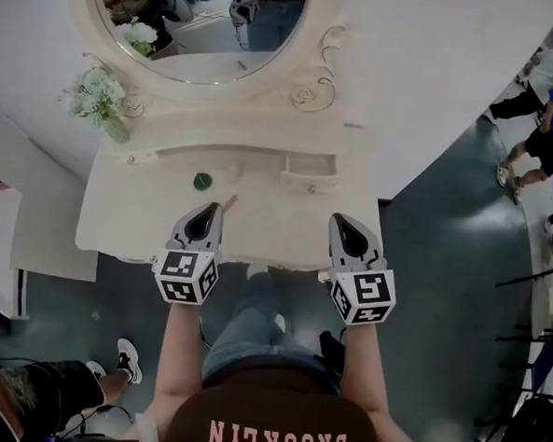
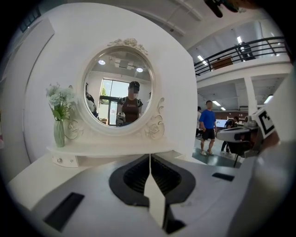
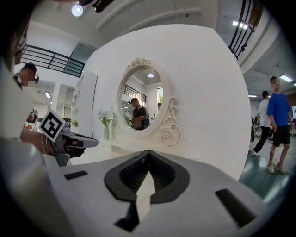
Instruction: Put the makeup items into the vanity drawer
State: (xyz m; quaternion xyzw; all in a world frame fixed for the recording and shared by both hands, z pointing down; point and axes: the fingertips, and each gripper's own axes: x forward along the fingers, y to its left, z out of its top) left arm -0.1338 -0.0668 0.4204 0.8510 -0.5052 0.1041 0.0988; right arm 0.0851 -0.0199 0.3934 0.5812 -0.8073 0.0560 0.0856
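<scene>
1. The left gripper (image 1: pixel 209 211) and right gripper (image 1: pixel 346 222) are held side by side at the vanity top's (image 1: pixel 136 218) front edge, both jaw pairs pressed together and empty.
2. A green round item (image 1: pixel 202 181) and a pink stick (image 1: pixel 229 203) lie just ahead of the left gripper, not yet stowed.
3. The small drawer (image 1: pixel 309 176) appears pulled out, judged ready to receive them.

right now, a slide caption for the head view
Shut and empty, left claw and right claw at the vanity edge; green item and pink stick ahead
</scene>
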